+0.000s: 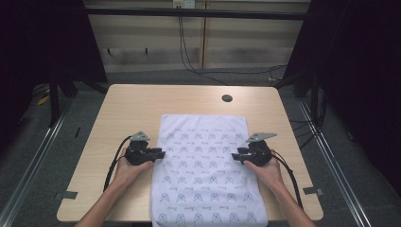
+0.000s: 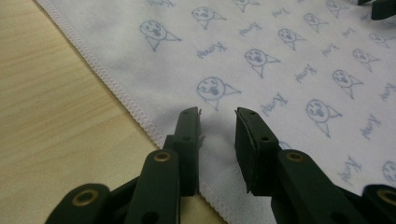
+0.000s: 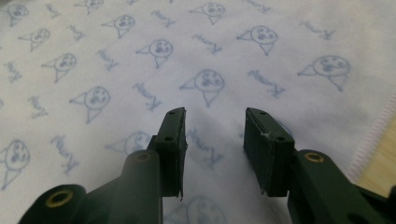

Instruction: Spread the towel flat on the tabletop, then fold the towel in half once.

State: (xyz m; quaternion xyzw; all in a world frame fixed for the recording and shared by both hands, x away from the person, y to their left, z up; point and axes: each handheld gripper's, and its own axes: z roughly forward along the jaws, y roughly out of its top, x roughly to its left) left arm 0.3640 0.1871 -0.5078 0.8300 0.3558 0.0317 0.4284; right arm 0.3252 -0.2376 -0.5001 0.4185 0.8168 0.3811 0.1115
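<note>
On the left side of the wooden table (image 1: pixel 123 109), the person's left hand (image 1: pixel 124 169) holds the left gripper (image 1: pixel 160 154), which points to the right and reaches the left edge of the white cloth (image 1: pixel 205 165). In the left gripper view its two black jaws stand apart, with nothing between them, and their tips are just over the stitched hem (image 2: pixel 112 86) of the cloth, where the bare wood begins on the left. The cloth lies flat in the middle of the table, nearer to the person, and its near end hangs a little over the front edge. It is printed with small blue faces and short blue words in rows. Behind the cloth there is a dark round hole (image 1: pixel 227 98) in the table top. On the right side, the right hand (image 1: pixel 268 171) holds the right gripper (image 1: pixel 235 156), which points to the left at the right edge of the cloth. In the right gripper view its jaws are also parted and empty, above the printed cloth, and the hem shows at the far right.
</note>
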